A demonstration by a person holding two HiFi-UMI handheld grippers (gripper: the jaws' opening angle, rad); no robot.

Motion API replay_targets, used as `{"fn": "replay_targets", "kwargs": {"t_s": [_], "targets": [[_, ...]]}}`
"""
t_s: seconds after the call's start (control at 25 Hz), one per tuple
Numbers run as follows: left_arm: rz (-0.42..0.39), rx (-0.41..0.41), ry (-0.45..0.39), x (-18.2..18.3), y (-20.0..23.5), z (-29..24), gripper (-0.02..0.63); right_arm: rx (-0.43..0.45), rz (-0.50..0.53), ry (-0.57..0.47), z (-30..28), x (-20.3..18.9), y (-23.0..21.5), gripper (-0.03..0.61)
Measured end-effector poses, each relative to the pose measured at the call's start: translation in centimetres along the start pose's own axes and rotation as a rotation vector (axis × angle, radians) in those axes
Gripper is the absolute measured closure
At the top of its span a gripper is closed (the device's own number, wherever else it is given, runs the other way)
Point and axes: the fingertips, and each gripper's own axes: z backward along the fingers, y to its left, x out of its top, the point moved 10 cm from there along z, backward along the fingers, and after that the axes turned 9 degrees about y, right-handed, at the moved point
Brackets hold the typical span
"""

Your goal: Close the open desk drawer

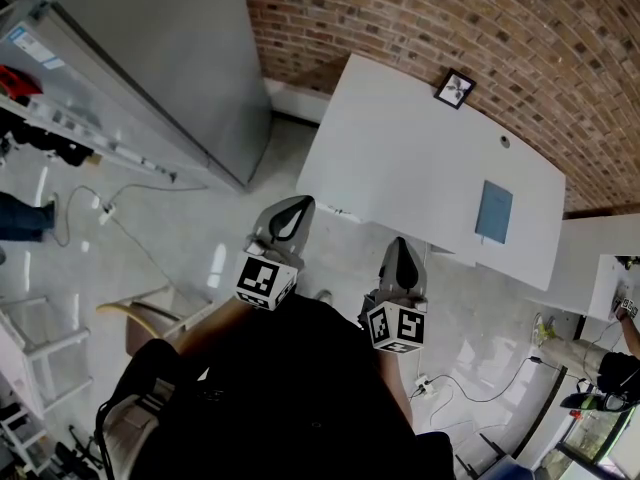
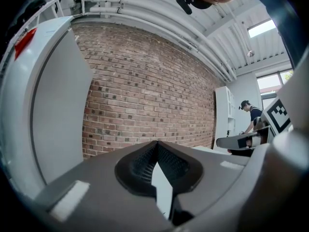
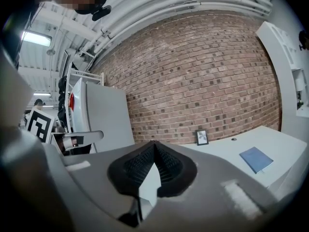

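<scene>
Desk [image 1: 400, 138] edge lies just ahead of left gripper [image 1: 296, 206] and right gripper [image 1: 399, 245], jaws together, empty.

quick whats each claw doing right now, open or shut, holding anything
left claw: closed, holding nothing
right claw: closed, holding nothing

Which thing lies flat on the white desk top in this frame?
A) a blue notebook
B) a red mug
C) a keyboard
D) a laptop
A: a blue notebook lies flat on the white desk, apart from the small picture frame at its far edge.
</scene>
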Motion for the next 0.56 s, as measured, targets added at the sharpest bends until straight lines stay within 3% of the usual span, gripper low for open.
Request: {"fn": "replay_targets", "kwargs": {"t_s": [0.56], "targets": [[0.002,0.008,0.002,-0.54,-0.82,-0.22,0.594,0.018,0.009,0.008,0.14,-0.11,-0.54,0.577]]}}
